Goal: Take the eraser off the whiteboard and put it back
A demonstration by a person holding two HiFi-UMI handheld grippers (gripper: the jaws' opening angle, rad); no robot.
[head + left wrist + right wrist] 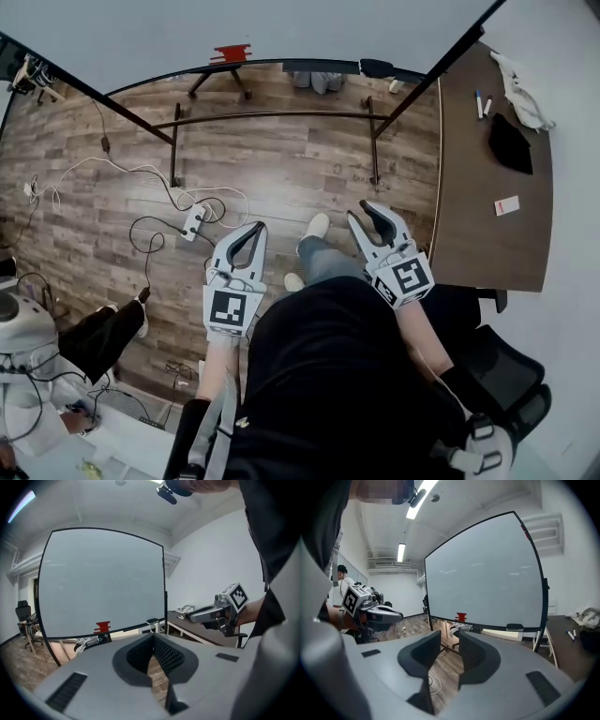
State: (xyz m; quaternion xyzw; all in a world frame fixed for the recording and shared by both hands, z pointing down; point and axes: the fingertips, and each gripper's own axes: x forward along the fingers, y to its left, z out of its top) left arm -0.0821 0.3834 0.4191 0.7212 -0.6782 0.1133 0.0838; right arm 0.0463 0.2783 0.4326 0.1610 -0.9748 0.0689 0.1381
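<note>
I can read no words, brand names or numbers anywhere from here. The nearest thing to a sign is the black-and-white square marker on the cube of my left claw, and a second square marker on the cube of my right claw. Both are block patterns, not letters. Towards the near end of the brown surface on my right lies a small white card with a red end. Any print on it is too small for me to make out.
</note>
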